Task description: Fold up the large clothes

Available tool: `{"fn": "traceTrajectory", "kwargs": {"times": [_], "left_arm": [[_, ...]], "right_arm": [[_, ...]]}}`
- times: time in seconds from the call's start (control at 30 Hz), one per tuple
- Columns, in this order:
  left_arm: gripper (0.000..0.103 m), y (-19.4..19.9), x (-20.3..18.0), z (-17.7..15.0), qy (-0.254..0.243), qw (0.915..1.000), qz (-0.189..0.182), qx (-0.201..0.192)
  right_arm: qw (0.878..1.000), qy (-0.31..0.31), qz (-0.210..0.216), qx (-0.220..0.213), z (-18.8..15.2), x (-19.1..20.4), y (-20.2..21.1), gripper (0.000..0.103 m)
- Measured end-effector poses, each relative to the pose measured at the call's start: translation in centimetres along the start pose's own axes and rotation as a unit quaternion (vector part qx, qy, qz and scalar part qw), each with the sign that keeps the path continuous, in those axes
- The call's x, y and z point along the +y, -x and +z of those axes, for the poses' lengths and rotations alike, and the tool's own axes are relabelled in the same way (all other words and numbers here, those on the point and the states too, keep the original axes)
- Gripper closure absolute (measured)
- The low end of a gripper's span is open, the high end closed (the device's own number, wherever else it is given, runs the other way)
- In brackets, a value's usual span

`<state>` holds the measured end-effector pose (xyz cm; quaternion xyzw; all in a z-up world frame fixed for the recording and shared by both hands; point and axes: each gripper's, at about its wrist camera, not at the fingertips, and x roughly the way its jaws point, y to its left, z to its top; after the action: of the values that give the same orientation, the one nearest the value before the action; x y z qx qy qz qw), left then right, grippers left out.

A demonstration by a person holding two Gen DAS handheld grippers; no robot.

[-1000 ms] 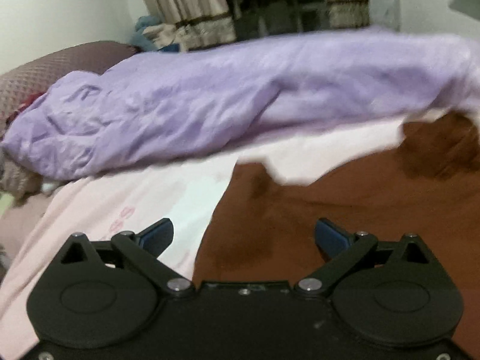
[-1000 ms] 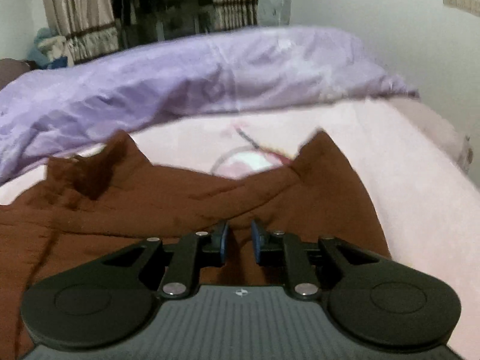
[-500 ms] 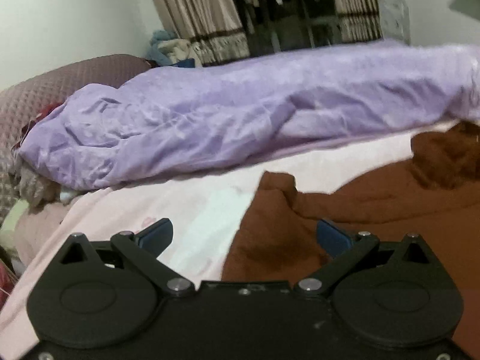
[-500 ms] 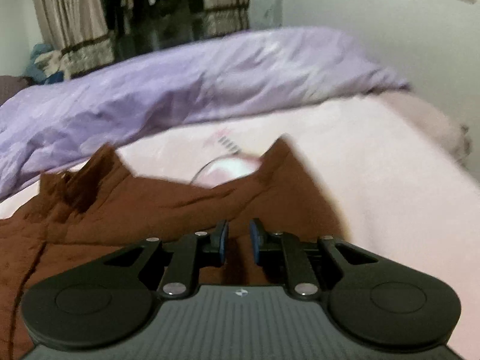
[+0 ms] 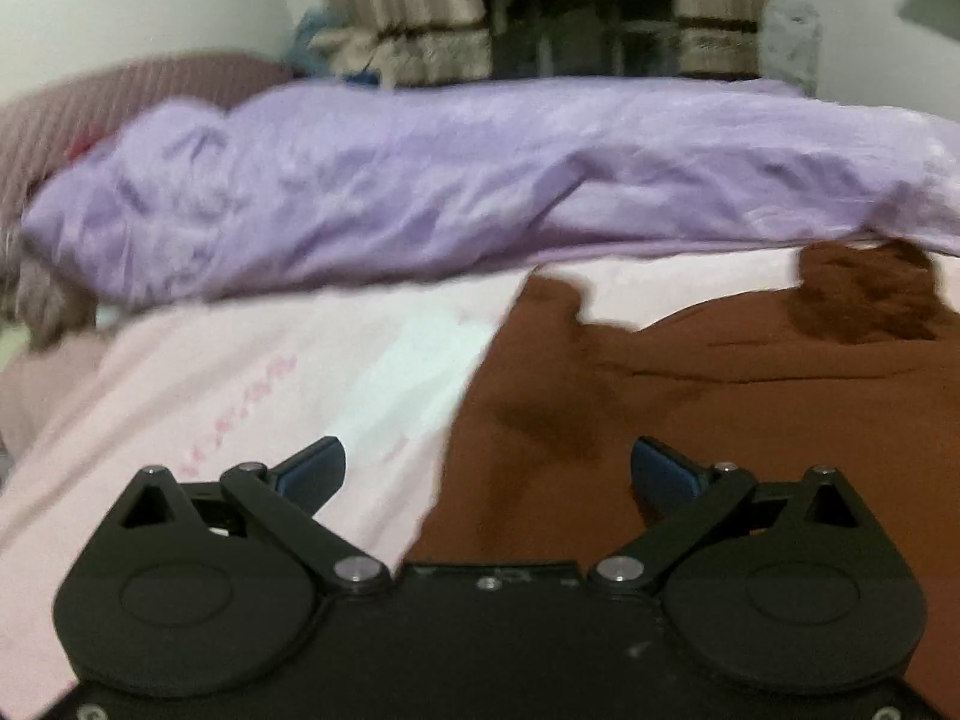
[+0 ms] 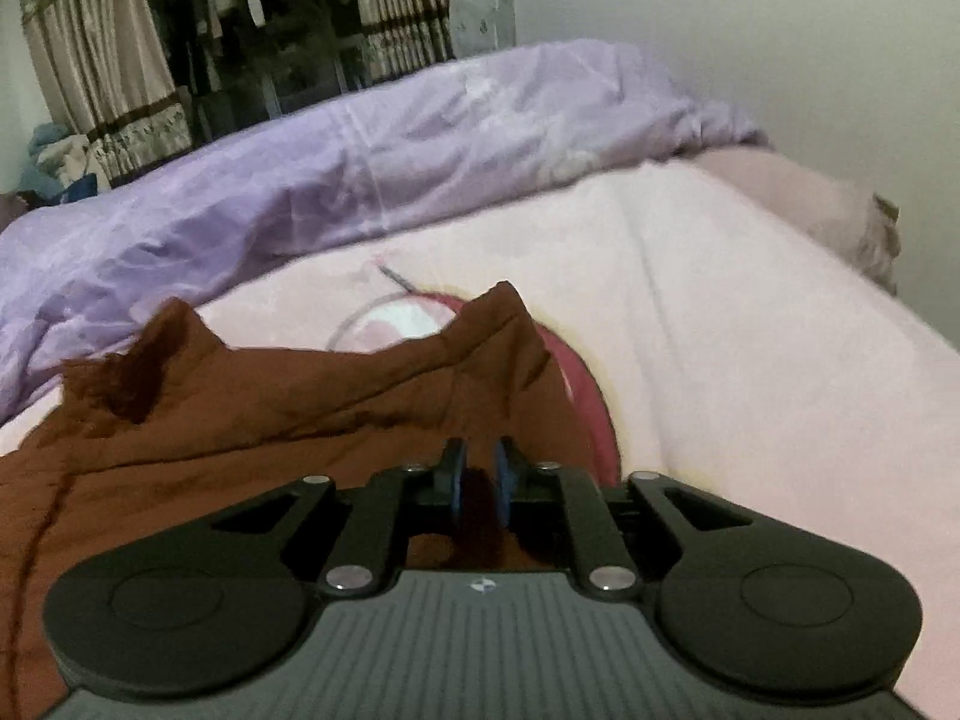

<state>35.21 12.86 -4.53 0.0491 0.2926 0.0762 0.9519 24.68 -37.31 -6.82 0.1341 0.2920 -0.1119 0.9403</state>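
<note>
A bed (image 5: 180,396) covered with a pale pink sheet (image 6: 750,360) fills most of both views. Along its far side lies a long bunched lilac duvet (image 5: 480,180), reaching from the left end to the right. Behind it hang striped beige curtains (image 6: 102,72) around a dark opening with clothes inside, and a dusky pink pillow (image 5: 120,90) sits at the far left.

The brown garment (image 5: 720,396) is spread over the near part of the bed, to the right of the left view and to the left and centre of the right view. Its far edge rises in two small peaks with a dip between them, and a red printed patch on the sheet shows just beside its right edge.

The left tongs (image 5: 486,465) are spread wide, with nothing between the blue pads; they hang over the garment's left edge, where brown cloth meets pink sheet.

The right tongs (image 6: 480,480) are pressed nearly together, pinching a fold of the brown garment between the blue pads near its right side.
</note>
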Motion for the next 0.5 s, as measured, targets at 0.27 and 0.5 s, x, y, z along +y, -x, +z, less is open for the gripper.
{"fn": "traceTrajectory", "kwargs": {"times": [0.27, 0.5], "left_arm": [[0.000, 7.7, -7.9, -1.1, -0.026, 0.9877, -0.131, -0.081], [0.000, 4.5, -14.8, -4.8, -0.084, 0.9907, -0.107, 0.000]], "right_arm": [[0.998, -0.009, 0.054, -0.003, -2.1, 4.6, 4.2, 0.084], [0.998, 0.000, 0.037, 0.048, -4.5, 8.0, 0.8, 0.084]]}}
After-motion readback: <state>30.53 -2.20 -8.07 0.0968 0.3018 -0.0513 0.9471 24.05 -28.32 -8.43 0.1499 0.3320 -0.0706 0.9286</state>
